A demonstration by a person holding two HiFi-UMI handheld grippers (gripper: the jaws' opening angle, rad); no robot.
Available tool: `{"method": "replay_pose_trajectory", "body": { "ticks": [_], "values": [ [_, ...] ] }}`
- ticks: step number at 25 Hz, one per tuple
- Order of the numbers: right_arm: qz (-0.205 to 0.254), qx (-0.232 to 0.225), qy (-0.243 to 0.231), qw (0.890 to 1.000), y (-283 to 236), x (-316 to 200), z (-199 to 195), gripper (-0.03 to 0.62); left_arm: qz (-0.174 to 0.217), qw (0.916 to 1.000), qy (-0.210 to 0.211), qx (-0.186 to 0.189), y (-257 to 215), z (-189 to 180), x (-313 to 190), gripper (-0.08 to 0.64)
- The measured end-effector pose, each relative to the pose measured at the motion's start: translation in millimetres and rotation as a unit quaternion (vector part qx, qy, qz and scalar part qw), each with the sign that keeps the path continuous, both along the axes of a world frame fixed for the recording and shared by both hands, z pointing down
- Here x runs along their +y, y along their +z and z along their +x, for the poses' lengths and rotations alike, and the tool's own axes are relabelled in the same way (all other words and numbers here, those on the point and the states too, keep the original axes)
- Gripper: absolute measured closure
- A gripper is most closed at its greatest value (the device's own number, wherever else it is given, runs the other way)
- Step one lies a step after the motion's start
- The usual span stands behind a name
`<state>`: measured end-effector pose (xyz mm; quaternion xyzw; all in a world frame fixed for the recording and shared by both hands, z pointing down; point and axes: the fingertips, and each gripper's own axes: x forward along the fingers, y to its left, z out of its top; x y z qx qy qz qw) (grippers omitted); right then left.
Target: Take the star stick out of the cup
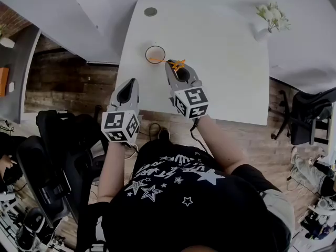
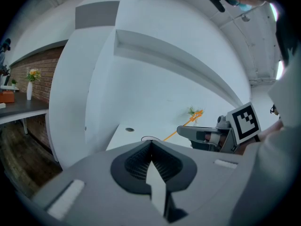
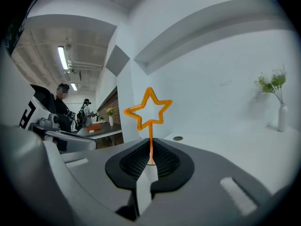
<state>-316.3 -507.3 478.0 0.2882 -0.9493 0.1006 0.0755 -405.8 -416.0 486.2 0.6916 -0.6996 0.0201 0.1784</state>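
A glass cup [image 1: 155, 54] stands on the white table [image 1: 226, 83]. The orange star stick [image 1: 176, 64] leans out of it to the right, its lower end still inside the rim. My right gripper [image 1: 171, 63] is shut on the stick's shaft just below the star [image 3: 148, 109], which rises above the pads. From the left gripper view I see the stick [image 2: 181, 126] slanting up from the cup rim [image 2: 149, 139] to the right gripper [image 2: 207, 135]. My left gripper [image 1: 132, 81] hangs at the table's near edge, left of the cup, shut and holding nothing.
A white vase with flowers [image 1: 270, 17] stands at the table's far right corner. A round cable hole [image 1: 150, 11] lies at the far edge. Dark office chairs stand left [image 1: 52, 140] and right [image 1: 310, 114] of me. People stand in the distance [image 3: 61, 105].
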Motion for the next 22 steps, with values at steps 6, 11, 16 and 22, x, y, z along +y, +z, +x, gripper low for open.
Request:
{"method": "replay_pose_trajectory", "body": {
  "ticks": [6,11,16,22],
  "values": [
    [0.028,-0.036,0.004,0.999,-43,10,31,0.560,0.010,0.9999,-0.002,-0.006,-16,22,10,0.557],
    [0.050,-0.063,0.021,0.997,-80,23,74,0.560,0.022,0.9995,0.012,-0.019,-35,54,17,0.557],
    [0.071,-0.071,0.040,0.994,-108,46,130,0.560,0.033,0.9987,0.030,-0.025,-59,98,31,0.557],
    [0.068,-0.077,0.072,0.992,-125,79,200,0.560,0.040,0.9973,0.053,-0.033,-84,155,56,0.557]
  ]
}}
